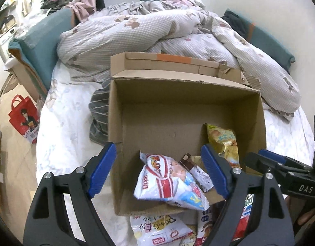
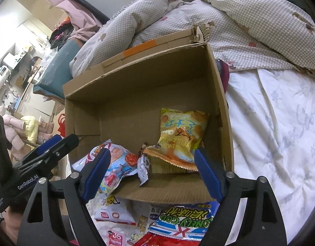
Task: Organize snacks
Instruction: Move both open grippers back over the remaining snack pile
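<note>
Beyond both grippers, a rumpled checked quilt lies heaped across the bed, and just ahead of the fingers sits an open cardboard box on the white sheet. Inside the box, straight ahead of the right gripper, a yellow snack bag leans against the side wall; ahead of the left gripper a white and red snack bag hangs over the near edge, with a small brown wrapper between the two bags. More snack packets lie loose on the sheet under the grippers, outside the box. Both grippers are spread wide with nothing pinched, hovering over the near edge of the box.
</note>
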Demonstrator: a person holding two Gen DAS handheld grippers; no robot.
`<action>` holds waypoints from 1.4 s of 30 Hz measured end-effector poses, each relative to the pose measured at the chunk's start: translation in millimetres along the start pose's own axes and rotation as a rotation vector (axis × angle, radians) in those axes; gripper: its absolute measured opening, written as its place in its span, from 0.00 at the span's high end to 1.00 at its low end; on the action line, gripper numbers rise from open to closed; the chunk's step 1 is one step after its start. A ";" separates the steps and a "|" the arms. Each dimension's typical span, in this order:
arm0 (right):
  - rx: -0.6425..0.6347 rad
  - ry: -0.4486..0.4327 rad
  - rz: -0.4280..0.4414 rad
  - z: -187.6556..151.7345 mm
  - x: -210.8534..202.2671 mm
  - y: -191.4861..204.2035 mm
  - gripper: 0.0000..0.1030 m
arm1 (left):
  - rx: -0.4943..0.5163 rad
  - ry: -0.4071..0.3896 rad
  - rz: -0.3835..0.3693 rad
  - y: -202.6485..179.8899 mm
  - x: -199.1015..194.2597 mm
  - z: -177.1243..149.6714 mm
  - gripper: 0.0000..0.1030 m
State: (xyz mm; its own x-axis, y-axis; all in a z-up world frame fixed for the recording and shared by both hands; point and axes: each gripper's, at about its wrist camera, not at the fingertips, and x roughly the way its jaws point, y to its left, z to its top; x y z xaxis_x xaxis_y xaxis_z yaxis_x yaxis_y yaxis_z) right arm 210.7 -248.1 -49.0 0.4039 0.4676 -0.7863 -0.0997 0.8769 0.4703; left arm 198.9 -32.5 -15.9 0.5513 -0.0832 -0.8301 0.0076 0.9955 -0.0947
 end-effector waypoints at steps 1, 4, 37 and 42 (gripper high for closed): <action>0.001 -0.003 0.001 -0.8 -2.0 0.2 0.16 | -0.001 -0.001 0.002 0.8 -1.9 -1.1 0.20; 0.013 -0.013 0.010 -3.7 -10.1 0.5 0.16 | -0.028 -0.003 0.016 7.9 -11.0 -5.5 0.20; 0.027 0.015 -0.008 -99.4 -61.1 0.3 0.15 | 0.004 0.012 0.042 41.5 -79.6 -101.0 0.18; 0.024 0.045 -0.038 -108.6 -55.5 -0.5 0.15 | 0.004 0.026 0.016 37.1 -76.5 -105.8 0.18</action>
State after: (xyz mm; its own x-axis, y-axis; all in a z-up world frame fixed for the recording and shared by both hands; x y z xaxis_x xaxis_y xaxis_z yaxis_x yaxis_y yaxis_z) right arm 89.6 -262.4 -49.1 0.3655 0.4395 -0.8205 -0.0630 0.8912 0.4492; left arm 68.7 5.9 -14.0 0.5291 -0.0688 -0.8457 0.0021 0.9968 -0.0798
